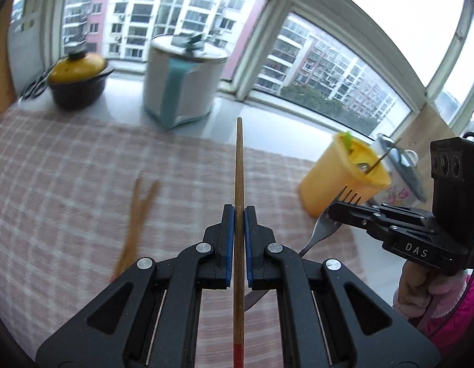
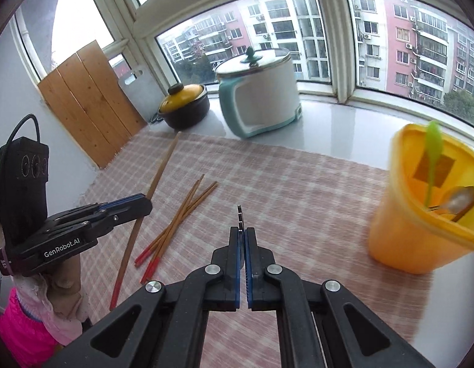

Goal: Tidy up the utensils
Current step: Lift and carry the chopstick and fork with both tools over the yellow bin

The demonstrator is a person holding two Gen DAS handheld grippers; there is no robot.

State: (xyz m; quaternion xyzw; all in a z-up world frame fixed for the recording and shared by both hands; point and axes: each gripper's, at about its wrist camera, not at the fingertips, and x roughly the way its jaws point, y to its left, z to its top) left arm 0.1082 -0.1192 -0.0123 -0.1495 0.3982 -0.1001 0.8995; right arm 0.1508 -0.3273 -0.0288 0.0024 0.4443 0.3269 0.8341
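My left gripper is shut on a long wooden chopstick with a red end, which runs straight out between its pads. From the right wrist view, that same left gripper holds the chopstick above the checked cloth. My right gripper is shut on a metal fork seen edge-on. In the left wrist view the fork shows its tines up in the right gripper. Several red-tipped chopsticks lie on the cloth. A yellow cup at the right holds a spoon and a green utensil.
A white and teal electric pot and a black pot with a yellow lid stand on the windowsill. A wooden board leans at the left wall. A floral mug sits behind the yellow cup.
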